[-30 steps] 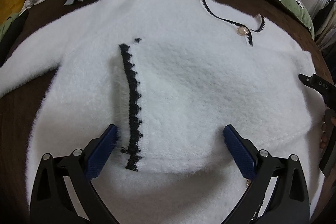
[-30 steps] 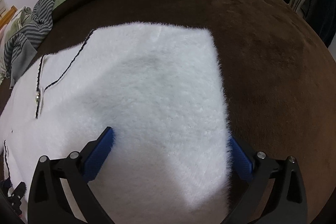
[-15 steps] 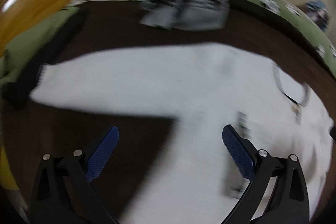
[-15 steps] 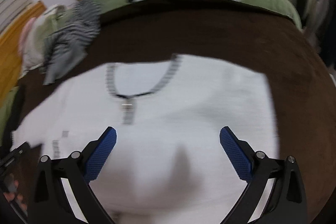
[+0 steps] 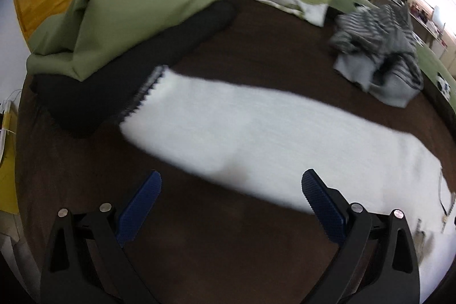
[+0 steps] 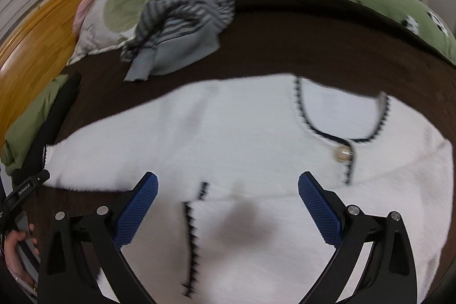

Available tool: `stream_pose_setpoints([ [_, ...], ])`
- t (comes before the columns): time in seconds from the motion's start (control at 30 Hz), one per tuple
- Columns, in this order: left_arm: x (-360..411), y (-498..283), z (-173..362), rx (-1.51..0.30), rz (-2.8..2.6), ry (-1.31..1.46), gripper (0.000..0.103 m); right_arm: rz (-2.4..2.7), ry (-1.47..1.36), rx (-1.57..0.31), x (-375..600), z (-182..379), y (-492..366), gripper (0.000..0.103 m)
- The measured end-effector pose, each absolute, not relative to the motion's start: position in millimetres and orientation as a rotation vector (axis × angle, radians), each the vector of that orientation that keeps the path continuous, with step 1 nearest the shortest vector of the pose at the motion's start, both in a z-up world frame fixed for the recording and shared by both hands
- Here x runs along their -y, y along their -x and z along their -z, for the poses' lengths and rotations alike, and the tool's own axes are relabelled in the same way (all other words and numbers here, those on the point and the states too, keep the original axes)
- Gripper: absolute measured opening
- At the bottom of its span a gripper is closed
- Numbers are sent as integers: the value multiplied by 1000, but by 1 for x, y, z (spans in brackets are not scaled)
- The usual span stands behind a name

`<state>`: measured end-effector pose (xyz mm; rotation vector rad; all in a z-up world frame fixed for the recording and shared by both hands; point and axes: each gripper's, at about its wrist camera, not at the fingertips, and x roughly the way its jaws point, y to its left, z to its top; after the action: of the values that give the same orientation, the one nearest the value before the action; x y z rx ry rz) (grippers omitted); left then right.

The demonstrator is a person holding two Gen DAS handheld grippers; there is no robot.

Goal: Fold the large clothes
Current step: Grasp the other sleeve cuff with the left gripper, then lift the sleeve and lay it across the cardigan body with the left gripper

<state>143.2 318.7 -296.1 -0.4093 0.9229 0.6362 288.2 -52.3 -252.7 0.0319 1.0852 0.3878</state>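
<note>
One white fuzzy cardigan point(image 6: 256, 150) is spread flat on the brown bedspread point(image 6: 327, 47), and both views are smeared by motion blur, so its black trim is hard to make out. In the left wrist view only one sleeve point(image 5: 242, 133) is seen whole, stretched away from the cardigan's body toward a black rolled cloth point(image 5: 142, 64); the body is cut off at the right edge. In the right wrist view the hem is hidden under the frame's lower edge, and one button point(image 6: 343, 153) is counted below the neckline. The left hand-held gripper point(image 5: 230, 201) is held wide apart with nothing between its blue pads, near the sleeve. The right hand-held gripper point(image 6: 228, 201) is likewise spread wide and empty over the cardigan's front. One striped grey garment point(image 6: 185, 19) is heaped beyond the cardigan, beside one pillow point(image 6: 114, 10).
</note>
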Motion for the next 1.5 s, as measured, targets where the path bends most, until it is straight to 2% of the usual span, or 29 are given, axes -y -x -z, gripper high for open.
stream_pose_setpoints([
  [0.27,-379,-127,323,-826,-669,526,96,-420,23,-1119,8,278,-290,97],
  [0.4,-394,-130,337,-830,-660,555,89,-433,36,-1117,-11,286,-296,97],
  [0.63,-412,-137,351,-814,-654,612,85,-431,32,-1105,-33,294,-314,97],
  [0.7,-414,-142,351,-815,-655,604,64,-434,39,-1104,-38,297,-318,97],
  [0.73,-416,-142,351,-820,-666,604,59,-436,46,-1103,-41,298,-321,97],
  [0.8,-420,-140,350,-817,-688,624,30,-439,54,-1107,-46,302,-325,97],
  [0.87,-425,-135,348,-784,-679,671,18,-438,59,-1119,-51,310,-330,97],
  [1.1,-420,-140,344,-799,-674,629,15,-422,142,-1134,-66,339,-336,98],
  [1.5,-416,-138,324,-781,-652,606,14,-426,139,-1143,-64,332,-336,98],
])
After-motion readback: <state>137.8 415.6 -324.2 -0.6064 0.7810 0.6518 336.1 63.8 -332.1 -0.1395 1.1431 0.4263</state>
